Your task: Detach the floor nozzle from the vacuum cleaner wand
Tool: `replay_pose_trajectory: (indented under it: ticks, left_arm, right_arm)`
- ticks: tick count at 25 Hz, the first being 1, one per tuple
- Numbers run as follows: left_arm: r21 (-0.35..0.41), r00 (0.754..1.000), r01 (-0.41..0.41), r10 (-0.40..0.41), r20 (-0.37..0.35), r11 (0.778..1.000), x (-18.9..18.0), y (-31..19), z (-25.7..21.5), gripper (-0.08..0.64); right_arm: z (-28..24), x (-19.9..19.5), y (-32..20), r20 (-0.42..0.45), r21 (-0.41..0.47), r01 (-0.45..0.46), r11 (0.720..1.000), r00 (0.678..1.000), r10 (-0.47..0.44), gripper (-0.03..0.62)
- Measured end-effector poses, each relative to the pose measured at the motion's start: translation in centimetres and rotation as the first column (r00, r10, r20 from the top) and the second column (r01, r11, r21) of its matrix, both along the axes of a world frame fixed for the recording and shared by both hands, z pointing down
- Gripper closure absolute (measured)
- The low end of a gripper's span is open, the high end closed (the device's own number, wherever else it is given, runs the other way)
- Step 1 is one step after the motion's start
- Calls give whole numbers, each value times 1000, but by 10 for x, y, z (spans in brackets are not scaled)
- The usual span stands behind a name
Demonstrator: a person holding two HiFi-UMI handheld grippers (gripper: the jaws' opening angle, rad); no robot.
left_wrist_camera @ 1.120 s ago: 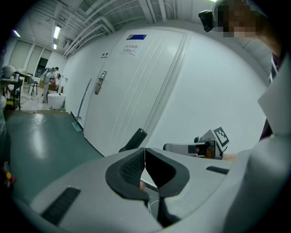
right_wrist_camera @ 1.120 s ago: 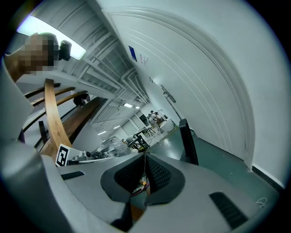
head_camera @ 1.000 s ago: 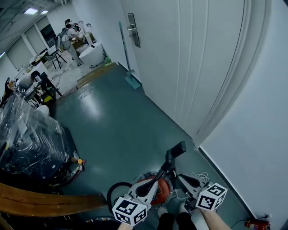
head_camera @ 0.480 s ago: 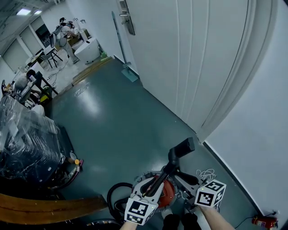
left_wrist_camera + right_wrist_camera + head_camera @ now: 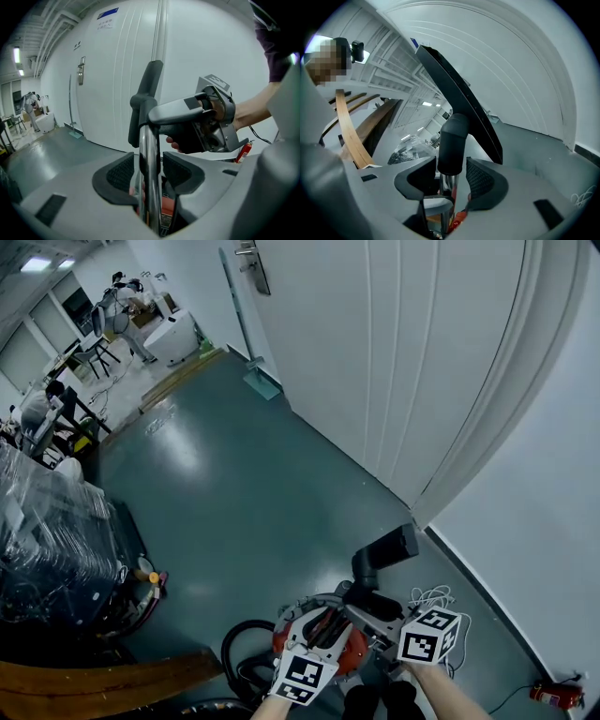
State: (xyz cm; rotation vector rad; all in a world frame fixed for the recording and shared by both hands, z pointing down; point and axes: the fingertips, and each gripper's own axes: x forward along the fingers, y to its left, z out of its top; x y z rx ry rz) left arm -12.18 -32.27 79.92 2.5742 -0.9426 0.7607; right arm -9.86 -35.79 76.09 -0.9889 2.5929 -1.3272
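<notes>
Left gripper [image 5: 150, 174] stands wide, jaws just opened, straddling the one chrome wand [image 5: 148, 140], whose long axis runs upright through the gap, pads apparently clear of it. Right gripper [image 5: 451, 182], likewise freshly spread and holding nothing, brackets the black neck [image 5: 452, 143] of the single floor nozzle [image 5: 461, 101], which rises just above and ahead of it; of the two grippers it sits nearer the joint.

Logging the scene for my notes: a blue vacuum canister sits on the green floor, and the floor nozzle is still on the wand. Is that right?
Not quite: the vacuum canister is red, not blue, as the head view shows. It does sit on the green floor, and the floor nozzle is still on the wand.
</notes>
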Motion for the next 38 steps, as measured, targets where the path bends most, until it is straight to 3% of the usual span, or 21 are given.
replay_pose_trajectory:
  ticks: [11, 26, 28, 31, 34, 38]
  left_arm:
    - [-7, 999, -47, 48, 20, 999, 4, -2, 15, 394]
    - [-35, 998, -54, 53, -26, 998, 9, -3, 11, 413]
    - [-40, 998, -57, 56, -26, 998, 11, -2, 12, 413]
    - [-41, 999, -51, 50, -20, 998, 7, 0, 13, 413]
    - [-36, 999, -40, 39, -11, 999, 5, -3, 15, 413]
    - [-43, 999, -35, 35, 3, 998, 4, -2, 14, 413]
  right_arm:
    - [6, -15, -9, 8, 11, 22, 1000, 1000, -22, 400]
    - [3, -8, -11, 34, 12, -33, 999, 999, 33, 405]
    - [1, -4, -12, 33, 23, -60, 998, 998, 59, 405]
    - [-17, 25, -35, 91, 49, -173, 984, 982, 168, 405]
    - [-42, 26, -54, -18, 168, -74, 983, 997, 78, 405]
    - [-53, 15, -50, -31, 181, -21, 983, 999, 27, 405]
